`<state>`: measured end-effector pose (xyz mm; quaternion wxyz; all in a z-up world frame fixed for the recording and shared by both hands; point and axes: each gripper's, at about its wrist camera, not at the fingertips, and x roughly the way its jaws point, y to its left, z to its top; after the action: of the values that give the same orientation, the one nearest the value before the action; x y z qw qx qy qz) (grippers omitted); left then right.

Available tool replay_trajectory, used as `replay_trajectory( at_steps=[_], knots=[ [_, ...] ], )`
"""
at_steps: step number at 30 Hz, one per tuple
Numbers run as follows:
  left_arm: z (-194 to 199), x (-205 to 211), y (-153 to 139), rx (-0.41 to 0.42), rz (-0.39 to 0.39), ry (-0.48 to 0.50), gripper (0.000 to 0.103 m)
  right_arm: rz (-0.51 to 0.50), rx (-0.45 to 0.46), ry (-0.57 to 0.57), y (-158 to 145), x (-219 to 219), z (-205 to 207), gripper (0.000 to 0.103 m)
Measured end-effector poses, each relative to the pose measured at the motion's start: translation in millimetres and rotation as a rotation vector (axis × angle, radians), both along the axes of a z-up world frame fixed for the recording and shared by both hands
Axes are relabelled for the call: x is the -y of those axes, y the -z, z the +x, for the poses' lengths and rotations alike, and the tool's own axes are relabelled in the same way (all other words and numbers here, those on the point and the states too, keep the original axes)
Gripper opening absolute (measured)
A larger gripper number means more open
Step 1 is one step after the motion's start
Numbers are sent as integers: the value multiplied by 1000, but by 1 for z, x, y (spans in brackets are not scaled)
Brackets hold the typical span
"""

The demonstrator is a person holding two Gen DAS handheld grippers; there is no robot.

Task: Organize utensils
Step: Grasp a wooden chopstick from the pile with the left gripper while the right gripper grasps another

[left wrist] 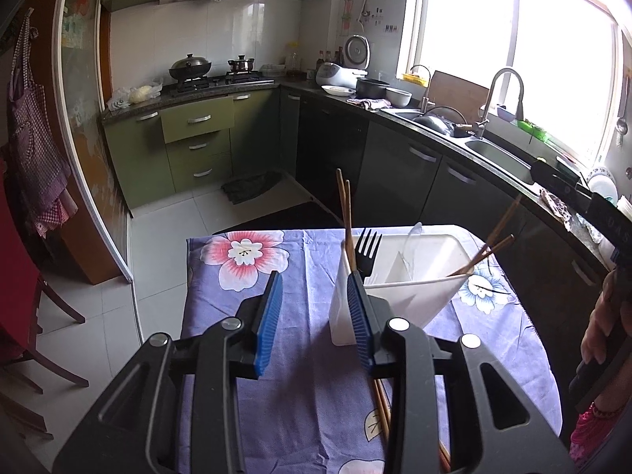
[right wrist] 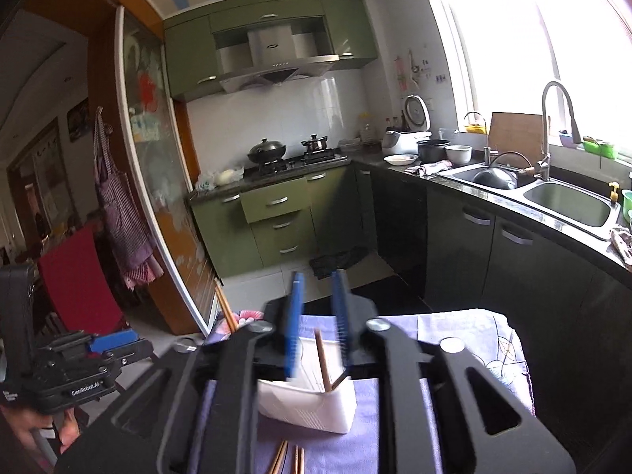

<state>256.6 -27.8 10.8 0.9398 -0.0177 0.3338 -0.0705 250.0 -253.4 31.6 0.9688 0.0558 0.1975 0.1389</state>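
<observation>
A white utensil holder stands on the table with the purple flowered cloth. It holds a black fork, two upright wooden chopsticks at its left end and two leaning chopsticks at its right end. My left gripper is open and empty, just left of and near the holder. More chopsticks lie on the cloth under it. My right gripper is open and empty above the holder. Loose chopsticks lie on the cloth before it.
Dark kitchen counter with a double sink and faucet runs along the right. A stove with pots sits at the back. A red chair stands left of the table. The other gripper shows at the left.
</observation>
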Motion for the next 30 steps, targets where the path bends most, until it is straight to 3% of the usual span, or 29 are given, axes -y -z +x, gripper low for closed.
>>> replay_trajectory(
  at_steps=[3,6,14,20,26,30],
  knots=[
    [-2,5,4,-4,4,13,35,-13,48,-1,1,0,-26,22],
    [-1,14,20,-41,11,22,36,-60,40,-29,13,-5,-53,22],
    [11,45,100,-224,20,62,36,-169,-172,-75,99,-10,-69,22],
    [22,64,147,-333,63,62,36,-131,-318,-66,159,3,-52,22],
    [31,72,177,-441,88,62,26,-125,-344,-66,171,11,-46,22],
    [33,74,185,-470,86,60,26,-120,-337,-69,167,13,-45,22]
  ],
)
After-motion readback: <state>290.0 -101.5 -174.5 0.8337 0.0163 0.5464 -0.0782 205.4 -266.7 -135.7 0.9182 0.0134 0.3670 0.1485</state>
